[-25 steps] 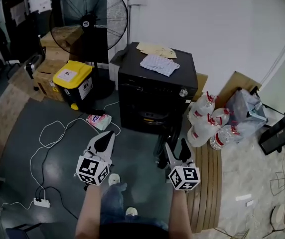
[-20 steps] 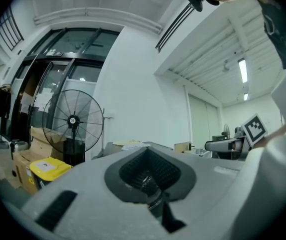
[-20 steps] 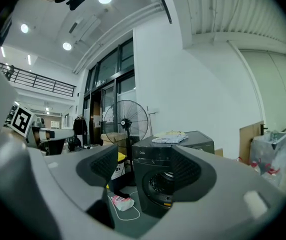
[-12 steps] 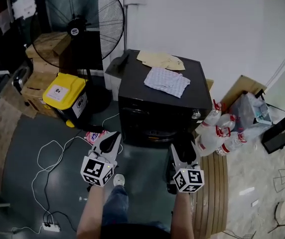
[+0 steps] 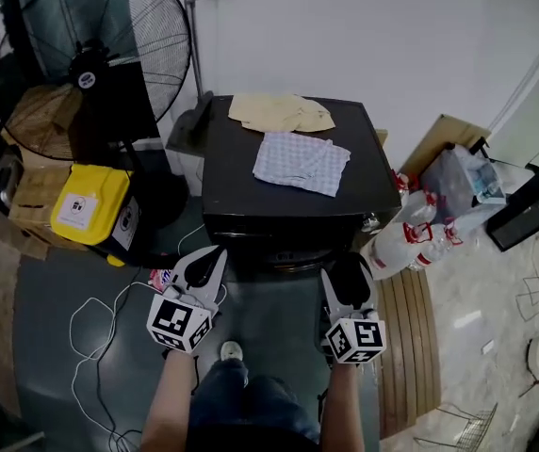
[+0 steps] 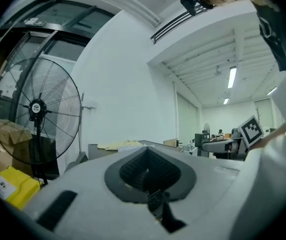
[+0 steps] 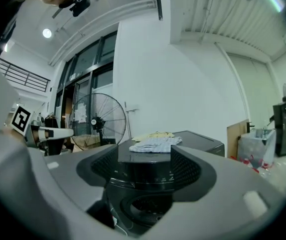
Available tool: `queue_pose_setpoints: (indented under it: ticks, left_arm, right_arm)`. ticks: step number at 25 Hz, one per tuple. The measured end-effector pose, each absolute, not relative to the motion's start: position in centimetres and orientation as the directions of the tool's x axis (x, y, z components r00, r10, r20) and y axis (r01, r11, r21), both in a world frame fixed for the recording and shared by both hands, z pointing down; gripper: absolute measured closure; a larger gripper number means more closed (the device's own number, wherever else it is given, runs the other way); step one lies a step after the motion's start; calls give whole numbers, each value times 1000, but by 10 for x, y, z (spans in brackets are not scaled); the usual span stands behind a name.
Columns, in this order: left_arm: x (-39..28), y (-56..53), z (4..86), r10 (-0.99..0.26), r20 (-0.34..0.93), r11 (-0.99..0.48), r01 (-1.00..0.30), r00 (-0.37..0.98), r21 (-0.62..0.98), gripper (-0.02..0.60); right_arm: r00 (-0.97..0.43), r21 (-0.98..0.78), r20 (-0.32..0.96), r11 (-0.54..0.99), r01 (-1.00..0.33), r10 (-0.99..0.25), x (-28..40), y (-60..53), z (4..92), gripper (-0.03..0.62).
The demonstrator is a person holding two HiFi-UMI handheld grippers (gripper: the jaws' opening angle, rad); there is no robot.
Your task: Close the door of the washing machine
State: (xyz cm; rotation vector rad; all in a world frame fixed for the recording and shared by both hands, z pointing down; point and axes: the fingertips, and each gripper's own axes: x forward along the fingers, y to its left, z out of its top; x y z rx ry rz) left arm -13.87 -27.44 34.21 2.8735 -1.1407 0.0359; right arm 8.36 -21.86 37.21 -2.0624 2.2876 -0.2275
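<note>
The washing machine (image 5: 227, 182) stands upright in the middle of the head view, its back to the white wall (image 5: 364, 36). Its front faces the person, down toward the picture's bottom edge. Up top lie a checked cloth (image 5: 302, 163) and, behind it, a beige cloth (image 5: 281, 113). The round port (image 7: 150, 206) in the front shows low in the right gripper view, dark inside. The door leaf itself cannot be picked out for certain in any view.

On to the jaws. The left gripper (image 5: 211, 255) hovers in front of the machine's left front corner. Its own view shows the jaws pressed together, pads meeting, nothing between them (image 6: 150, 176). The right gripper (image 5: 350, 273) hangs before the right front corner, jaws spread wide. The machine's front panel (image 7: 203, 145) is framed in the gap, but the jaws grip nothing and touch nothing.

Off to the left stand a big fan (image 5: 100, 55) and a yellow bin (image 5: 86, 205), with a white cable (image 5: 95, 304) looping over the floor. Water bottles (image 5: 406, 238) cluster just beside the machine's right side.
</note>
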Motion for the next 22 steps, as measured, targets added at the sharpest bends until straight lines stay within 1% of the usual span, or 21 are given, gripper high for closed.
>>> queue_pose_setpoints:
  ticks: [11,16,22]
  left_arm:
    - [-78,-291,368,-555,116,-825,-563,824,52,581]
    - [-43,-285,399,-465,166,-873,-482,869,74,581]
    - [12,-268,454,-337,198,-924,-363,921,116,581]
  right_arm:
    - [22,-175,136,-45,-984,-991,136,-209,409,285]
    - [115,-202,205,-157,-967,-972,168,-179,456,289]
    - [226,-214,314,-301,-929,-922,198,-109,535,292]
